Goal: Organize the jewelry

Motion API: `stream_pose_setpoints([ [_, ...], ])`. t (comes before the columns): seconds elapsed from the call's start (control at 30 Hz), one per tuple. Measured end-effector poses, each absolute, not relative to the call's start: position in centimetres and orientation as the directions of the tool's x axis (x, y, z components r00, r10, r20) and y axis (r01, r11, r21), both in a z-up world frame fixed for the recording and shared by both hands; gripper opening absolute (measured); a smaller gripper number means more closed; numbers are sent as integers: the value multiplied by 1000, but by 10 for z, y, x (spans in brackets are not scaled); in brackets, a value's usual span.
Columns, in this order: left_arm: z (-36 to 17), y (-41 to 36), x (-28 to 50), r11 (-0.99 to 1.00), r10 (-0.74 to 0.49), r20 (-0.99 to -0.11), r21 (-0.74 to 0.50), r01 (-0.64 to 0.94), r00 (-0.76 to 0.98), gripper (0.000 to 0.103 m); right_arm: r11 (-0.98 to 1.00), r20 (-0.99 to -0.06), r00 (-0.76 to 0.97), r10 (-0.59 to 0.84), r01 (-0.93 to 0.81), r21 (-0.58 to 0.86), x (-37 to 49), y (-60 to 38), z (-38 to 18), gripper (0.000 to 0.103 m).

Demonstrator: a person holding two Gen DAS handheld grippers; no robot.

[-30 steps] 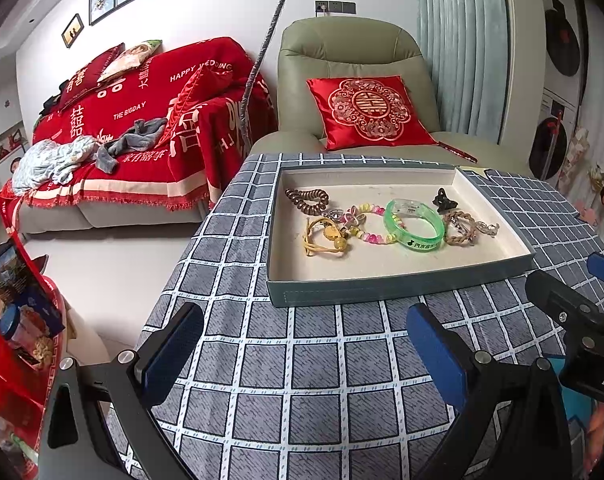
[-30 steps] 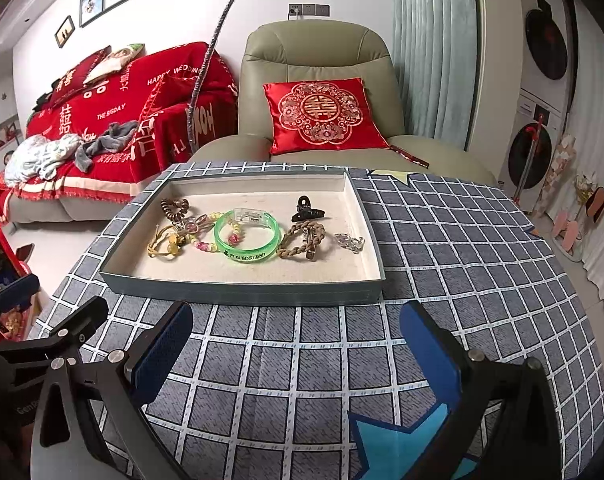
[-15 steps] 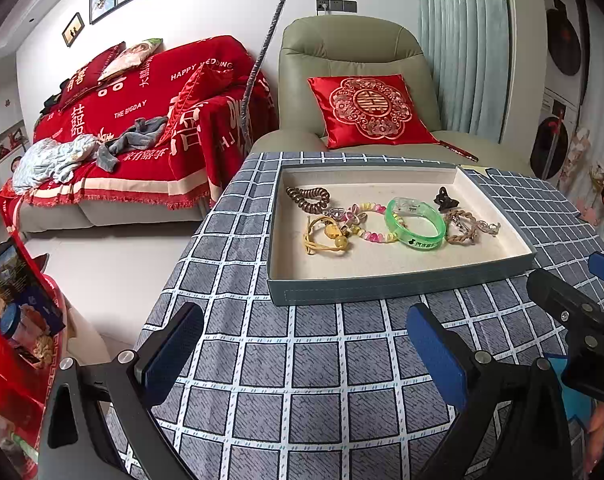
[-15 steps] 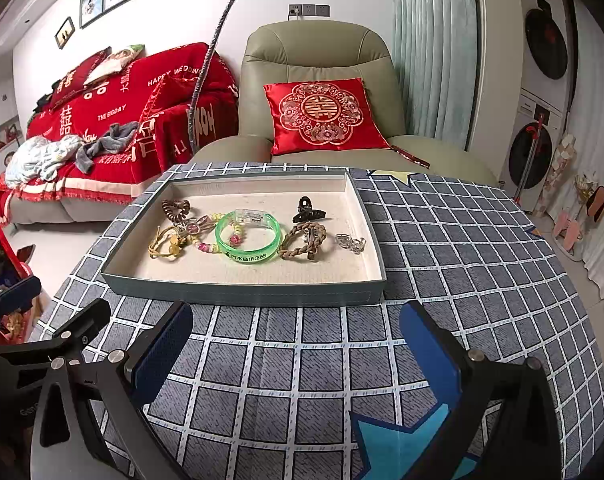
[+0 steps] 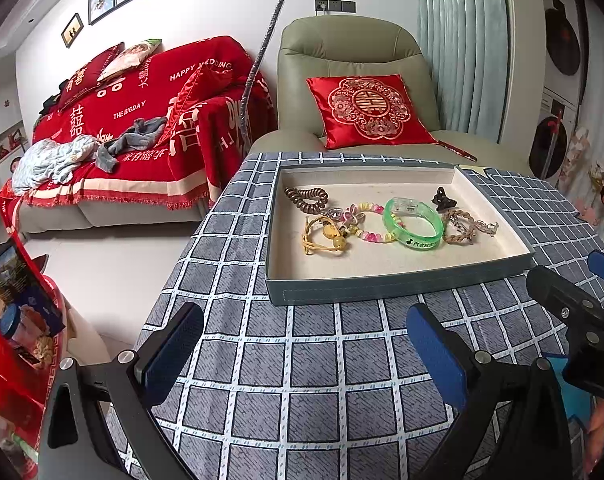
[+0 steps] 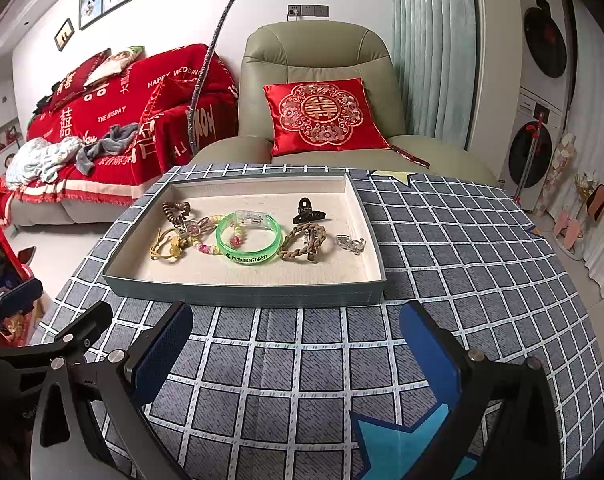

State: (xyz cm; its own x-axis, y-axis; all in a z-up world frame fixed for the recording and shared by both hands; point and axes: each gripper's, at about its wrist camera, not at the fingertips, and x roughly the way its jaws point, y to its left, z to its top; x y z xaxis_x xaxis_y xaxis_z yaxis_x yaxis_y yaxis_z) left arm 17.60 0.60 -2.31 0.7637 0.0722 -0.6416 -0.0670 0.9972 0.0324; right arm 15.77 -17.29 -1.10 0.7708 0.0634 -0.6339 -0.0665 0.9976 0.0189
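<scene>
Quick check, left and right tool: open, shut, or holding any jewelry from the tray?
Left tool: open, holding nothing, over the grey checked tablecloth.
Right tool: open, holding nothing, short of the grey tray.

Green bangle (image 6: 248, 239) lies flat mid-tray (image 6: 242, 290); beaded bracelet (image 6: 212, 245), braided bracelet (image 6: 303, 242) flank it.

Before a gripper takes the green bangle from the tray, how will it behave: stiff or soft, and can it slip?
The green bangle keeps a clean round hoop shape, so it is probably stiff plastic. Its glossy surface may slip between flat pads. The bead bracelet passes inside it, so lifting could drag those beads along.
</scene>
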Motion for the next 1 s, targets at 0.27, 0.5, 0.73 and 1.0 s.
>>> stream_pose_setpoints([
  [0.27, -23, 6, 176, 997, 72, -641, 32, -67, 764, 103, 998, -632, 772, 63, -67, 18, 157, -170, -8, 103],
  [0.5, -23, 6, 176, 997, 72, -642, 33, -67, 763, 103, 997, -630, 773, 66, -69, 20, 156, -168, -5, 103],
  [0.73, -22, 6, 176, 997, 72, -642, 32, -67, 763, 103, 998, -631, 773, 65, -68, 20, 157, -168, -5, 103],
  [1.0, -22, 5, 176, 997, 72, -642, 32, -68, 763, 103, 997, -629, 774, 65, -68, 20, 156, -168, -4, 103],
])
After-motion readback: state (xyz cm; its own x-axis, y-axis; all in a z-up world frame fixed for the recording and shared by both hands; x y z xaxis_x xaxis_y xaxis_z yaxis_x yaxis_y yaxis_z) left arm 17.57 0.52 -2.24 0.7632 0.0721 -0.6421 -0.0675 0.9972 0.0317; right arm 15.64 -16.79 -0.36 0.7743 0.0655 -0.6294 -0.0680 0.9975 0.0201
